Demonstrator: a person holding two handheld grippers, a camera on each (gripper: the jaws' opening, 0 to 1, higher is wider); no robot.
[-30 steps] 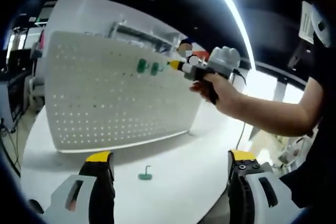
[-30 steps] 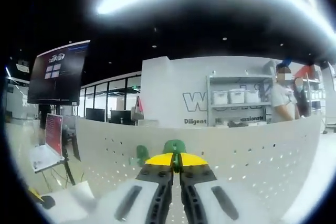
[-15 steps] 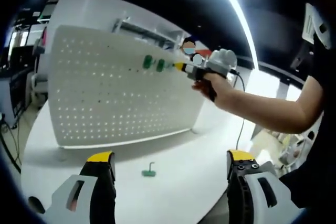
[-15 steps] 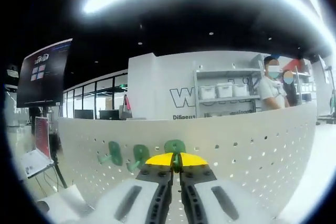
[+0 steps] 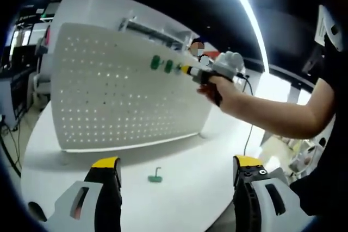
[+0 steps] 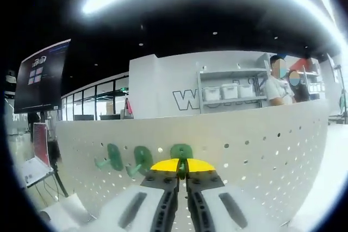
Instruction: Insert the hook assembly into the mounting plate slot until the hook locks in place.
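Three green hooks are showing against the white perforated mounting plate (image 6: 261, 150) in the right gripper view: two already hanging (image 6: 115, 157) (image 6: 142, 158) in its holes on the left, and a third green hook (image 6: 181, 151) sitting just above the yellow tips of the right hand-held gripper (image 6: 182, 165). Its jaws are standing pressed together on that third hook, holding it right at the plate's face; whether the hook is seated in a hole cannot be told.

In the left gripper view, the same right hand-held gripper (image 5: 187, 70) is reaching in from the right, carried by a person's hand (image 5: 220, 88) with a bare forearm behind it, its yellow tip meeting the upper part of the upright plate (image 5: 109, 101) just beside the two hanging hooks (image 5: 156, 62). The plate is standing on a white round counter (image 5: 185, 188). A further green hook (image 5: 155, 176) is lying loose on the counter in front of the plate, well apart from it. The left hand-held gripper (image 5: 174, 169) is hanging low over the counter with its two yellow-tipped jaws spread wide and nothing between them, the loose hook lying ahead of the gap.
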